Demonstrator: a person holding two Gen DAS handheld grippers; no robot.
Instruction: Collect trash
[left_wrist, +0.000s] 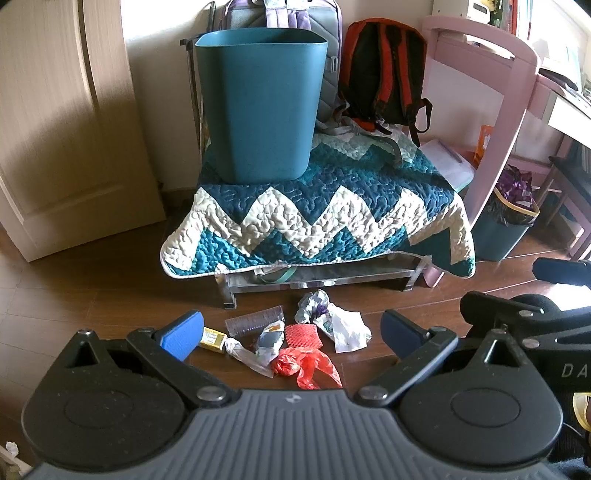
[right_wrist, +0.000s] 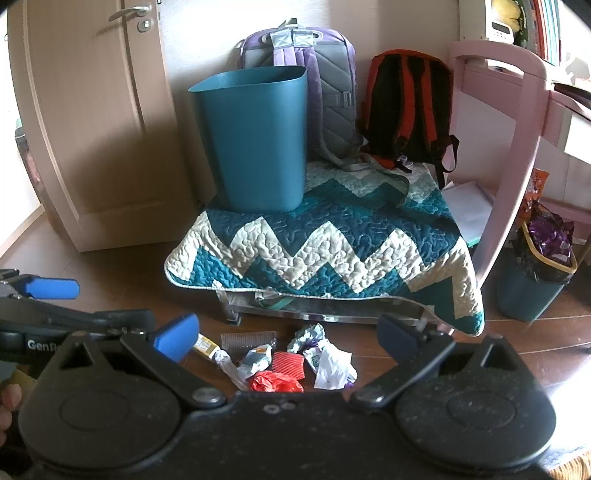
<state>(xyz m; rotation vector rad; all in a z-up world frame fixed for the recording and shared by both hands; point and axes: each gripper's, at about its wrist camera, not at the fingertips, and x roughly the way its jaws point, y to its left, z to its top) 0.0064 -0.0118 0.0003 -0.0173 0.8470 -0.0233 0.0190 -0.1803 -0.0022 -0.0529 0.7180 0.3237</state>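
Observation:
A pile of trash lies on the wooden floor in front of a low bench: a red plastic bag (left_wrist: 306, 365), a red foam net (left_wrist: 303, 335), crumpled white paper (left_wrist: 347, 328), a yellow box (left_wrist: 213, 339) and a clear comb-like strip (left_wrist: 255, 321). The pile also shows in the right wrist view, with the red bag (right_wrist: 275, 382) nearest. A teal bin (left_wrist: 260, 103) stands upright on the quilt-covered bench (left_wrist: 317, 206); it also shows in the right wrist view (right_wrist: 255, 140). My left gripper (left_wrist: 291, 334) is open above the pile. My right gripper (right_wrist: 288, 338) is open above it too.
A purple-grey backpack (right_wrist: 317, 74) and a red-black backpack (right_wrist: 406, 107) lean on the wall behind the bench. A second teal bin with a black liner (right_wrist: 532, 284) stands at the right beside a pink desk leg (right_wrist: 517, 155). A door (right_wrist: 92, 129) is at the left.

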